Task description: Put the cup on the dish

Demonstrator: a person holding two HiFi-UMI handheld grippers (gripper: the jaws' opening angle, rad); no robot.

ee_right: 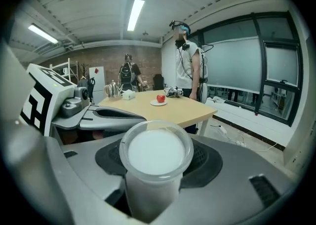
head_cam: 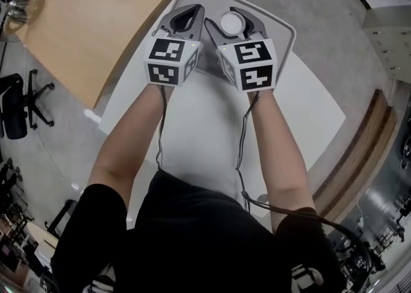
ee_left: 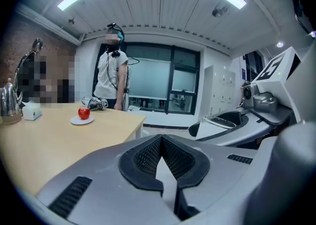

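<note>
A white plastic cup (ee_right: 155, 156) stands upright between the jaws of my right gripper (ee_right: 157, 165), which is shut on it. From the head view the cup (head_cam: 232, 23) shows as a round white top with the right gripper (head_cam: 240, 23) around it. My left gripper (ee_left: 161, 142) is shut with nothing in it, its black pads meeting at the tip. It hangs close beside the right one (head_cam: 186, 19). A small white dish (ee_right: 158, 103) bearing a red apple (ee_right: 160, 98) lies far off on the wooden table (ee_left: 54, 140). The same dish (ee_left: 82, 120) is in the left gripper view.
Both grippers hover over a pale rimmed tray-like surface (head_cam: 282, 28) beside the wooden table (head_cam: 96, 22). A metal kettle (ee_left: 10, 103) and a tissue box (ee_left: 31, 112) stand on the far side of that table. A person (ee_right: 187, 66) stands behind it. An office chair (head_cam: 19, 108) is on the floor at left.
</note>
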